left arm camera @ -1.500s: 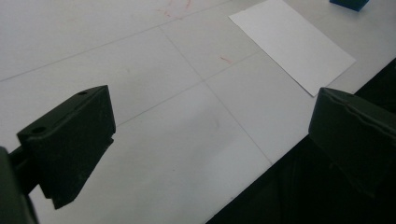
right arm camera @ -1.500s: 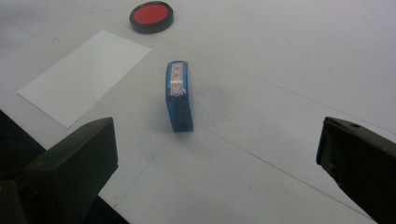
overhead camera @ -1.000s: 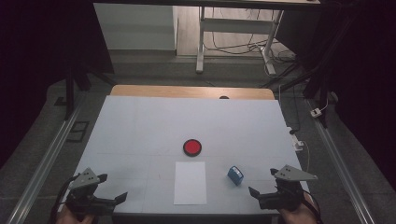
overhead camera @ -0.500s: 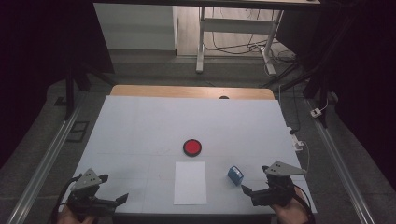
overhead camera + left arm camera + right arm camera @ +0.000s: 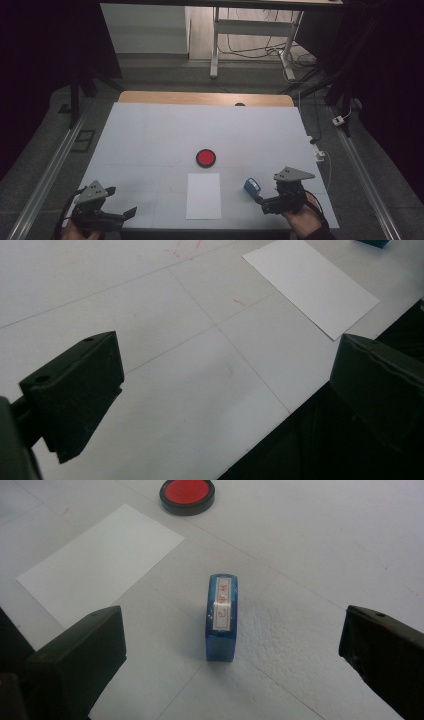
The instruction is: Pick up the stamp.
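Spread wide, the black jaws of the right gripper (image 5: 262, 201), holding nothing, pointing toward ten o'clock. Between them in the right gripper view, standing upright on the table: a small blue translucent plastic stamp (image 5: 221, 616) with a white label strip along its top, touching neither jaw. Just beside it at nine o'clock, a white rectangular sheet of paper (image 5: 203, 195), flat. At twelve o'clock from the paper, near it, a round red ink pad in a black rim (image 5: 206, 158). Also wide apart and empty, the jaws of the left gripper (image 5: 127, 213), low at seven o'clock over the front edge of the pale grey tabletop (image 5: 200, 130), aimed toward three o'clock.
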A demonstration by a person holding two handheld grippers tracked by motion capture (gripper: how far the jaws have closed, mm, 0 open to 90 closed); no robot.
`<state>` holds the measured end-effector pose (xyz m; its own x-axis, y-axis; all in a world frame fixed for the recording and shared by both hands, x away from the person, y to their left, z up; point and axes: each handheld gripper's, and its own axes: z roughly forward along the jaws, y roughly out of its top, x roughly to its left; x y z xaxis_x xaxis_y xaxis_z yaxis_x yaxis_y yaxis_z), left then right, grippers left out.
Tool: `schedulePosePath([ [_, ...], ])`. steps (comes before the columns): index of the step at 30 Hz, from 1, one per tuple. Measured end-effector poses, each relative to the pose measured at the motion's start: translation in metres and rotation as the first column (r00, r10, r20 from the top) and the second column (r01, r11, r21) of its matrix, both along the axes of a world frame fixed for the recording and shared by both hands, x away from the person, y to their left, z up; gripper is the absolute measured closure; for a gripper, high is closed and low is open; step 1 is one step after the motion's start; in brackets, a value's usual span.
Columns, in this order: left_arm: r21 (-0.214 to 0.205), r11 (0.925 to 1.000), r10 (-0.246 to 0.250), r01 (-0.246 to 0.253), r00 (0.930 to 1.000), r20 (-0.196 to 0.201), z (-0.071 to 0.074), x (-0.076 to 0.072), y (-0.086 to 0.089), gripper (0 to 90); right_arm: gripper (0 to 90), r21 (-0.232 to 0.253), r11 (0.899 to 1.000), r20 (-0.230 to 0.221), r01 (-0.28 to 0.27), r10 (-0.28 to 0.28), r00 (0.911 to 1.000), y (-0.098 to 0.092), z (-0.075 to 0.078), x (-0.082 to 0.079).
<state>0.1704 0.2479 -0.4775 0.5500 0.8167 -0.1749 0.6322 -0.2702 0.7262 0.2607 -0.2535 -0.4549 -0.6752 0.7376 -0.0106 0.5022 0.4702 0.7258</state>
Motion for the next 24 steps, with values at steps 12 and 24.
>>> schedulePosePath([
  [12, 0.003, 1.0000, -0.001, 0.001, 1.0000, -0.002, 0.000, 0.000, 0.000, 1.1, 0.0, -0.069, 0.997, -0.052, -0.026, 0.022, 0.9984, 0.014, -0.011, 0.017],
  [24, 0.003, 1.0000, -0.002, 0.002, 1.0000, -0.004, 0.000, 0.001, 0.000, 1.1, 0.0, -0.141, 0.989, -0.093, -0.047, 0.034, 0.9951, 0.026, -0.029, 0.033],
])
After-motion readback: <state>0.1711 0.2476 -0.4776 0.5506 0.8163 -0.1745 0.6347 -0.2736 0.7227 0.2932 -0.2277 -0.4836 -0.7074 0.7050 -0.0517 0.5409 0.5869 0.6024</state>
